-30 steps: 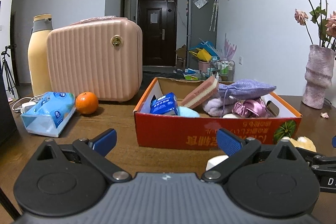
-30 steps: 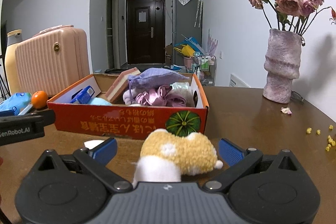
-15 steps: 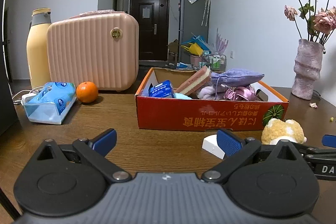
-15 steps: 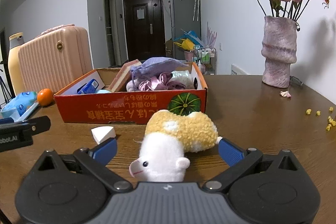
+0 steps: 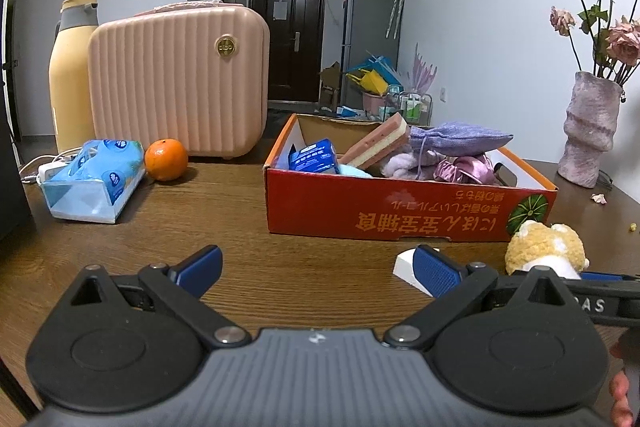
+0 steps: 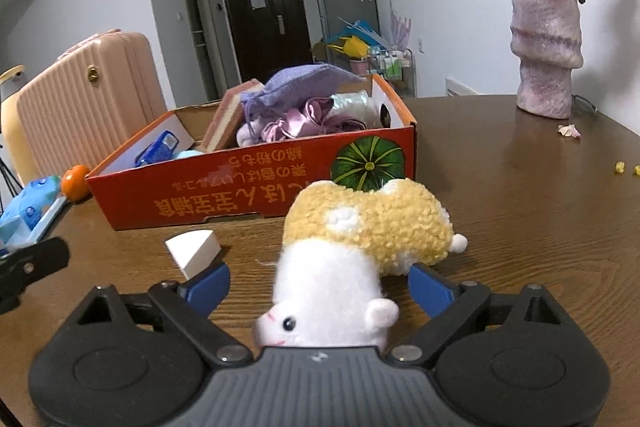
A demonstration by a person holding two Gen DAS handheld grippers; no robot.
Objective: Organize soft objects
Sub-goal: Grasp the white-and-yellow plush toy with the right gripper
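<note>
The box [image 6: 256, 183] already holds most soft things; the plush hamster [image 6: 360, 243] and sponge wedge [image 6: 194, 251] remain out. The right gripper [image 6: 318, 287] is closing around the hamster, pads not yet pressing; the left gripper [image 5: 316, 267] gapes wide, empty.

We see a wooden table [image 6: 520, 211] with a grained, slightly glossy top, and a printed cardboard box [image 6: 256, 183], matt. The plush toy [image 6: 360, 239] is nubbly yellow and soft white fleece. The suitcase [image 5: 176, 87] looks like ribbed, smooth plastic; the vase [image 6: 546, 43] is rough and stony; the tissue pack [image 5: 94, 183] has shiny plastic wrap.
</note>
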